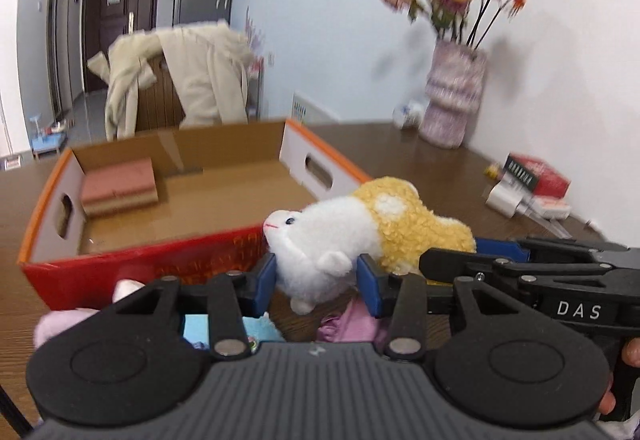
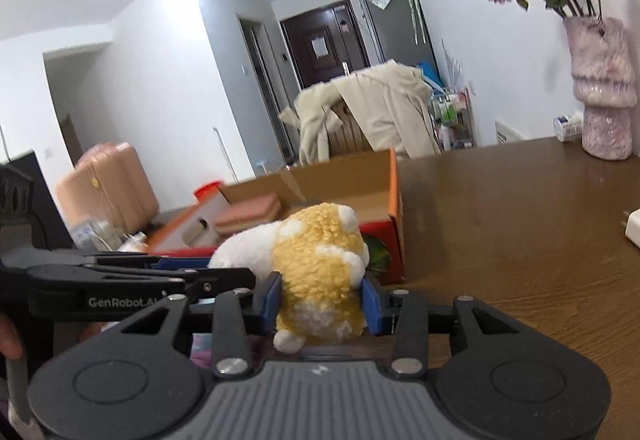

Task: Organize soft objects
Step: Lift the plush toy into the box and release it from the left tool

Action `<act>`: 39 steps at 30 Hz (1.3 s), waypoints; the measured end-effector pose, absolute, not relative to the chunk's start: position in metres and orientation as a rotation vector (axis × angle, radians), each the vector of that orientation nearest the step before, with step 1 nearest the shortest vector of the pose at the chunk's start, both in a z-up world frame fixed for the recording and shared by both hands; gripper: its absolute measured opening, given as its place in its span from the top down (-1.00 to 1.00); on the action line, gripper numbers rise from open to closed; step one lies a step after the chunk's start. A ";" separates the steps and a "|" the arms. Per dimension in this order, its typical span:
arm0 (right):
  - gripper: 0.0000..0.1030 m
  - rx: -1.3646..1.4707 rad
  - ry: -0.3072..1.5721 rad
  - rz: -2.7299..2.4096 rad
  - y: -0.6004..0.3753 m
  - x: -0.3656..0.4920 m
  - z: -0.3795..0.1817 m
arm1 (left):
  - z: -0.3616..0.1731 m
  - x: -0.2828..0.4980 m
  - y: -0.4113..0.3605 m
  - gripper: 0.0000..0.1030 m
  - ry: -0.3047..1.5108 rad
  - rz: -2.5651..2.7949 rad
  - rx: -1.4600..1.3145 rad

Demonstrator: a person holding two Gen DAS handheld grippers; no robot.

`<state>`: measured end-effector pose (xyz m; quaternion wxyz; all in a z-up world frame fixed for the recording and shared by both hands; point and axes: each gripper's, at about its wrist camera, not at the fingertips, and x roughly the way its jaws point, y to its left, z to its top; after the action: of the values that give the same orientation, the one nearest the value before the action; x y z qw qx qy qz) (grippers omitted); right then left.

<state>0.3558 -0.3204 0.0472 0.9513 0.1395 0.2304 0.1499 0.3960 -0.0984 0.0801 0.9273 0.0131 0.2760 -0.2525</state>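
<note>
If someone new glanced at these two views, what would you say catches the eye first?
First the white-and-yellow plush toy, held above the table with the left gripper closed on its white head end and the right gripper on its yellow rear. Just behind it sits the open red-and-orange cardboard box, with a pink sponge in one corner. A fuzzy pink vase of flowers stands by the wall.

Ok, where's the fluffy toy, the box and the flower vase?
fluffy toy [image 1: 332, 240], left wrist view, white head.
box [image 1: 132, 268], left wrist view, red front wall.
flower vase [image 2: 604, 87], right wrist view, pink body.
</note>
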 end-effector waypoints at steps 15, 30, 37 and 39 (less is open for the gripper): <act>0.21 0.271 0.408 0.374 -0.278 0.267 0.107 | 0.123 0.292 -0.039 0.19 0.388 -0.502 -0.068; 0.21 0.243 0.407 0.341 -0.289 0.347 0.132 | 0.148 0.380 -0.053 0.19 0.374 -0.531 -0.033; 0.21 0.266 0.521 0.323 -0.307 0.498 0.140 | 0.153 0.529 -0.075 0.16 0.484 -0.536 -0.026; 0.21 0.243 0.572 0.309 -0.308 0.539 0.127 | 0.137 0.574 -0.081 0.16 0.533 -0.526 -0.047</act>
<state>0.5390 -0.3076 0.1271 0.9404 0.1190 0.2804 0.1514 0.5739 -0.0812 0.1374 0.9305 -0.0229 0.2603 -0.2567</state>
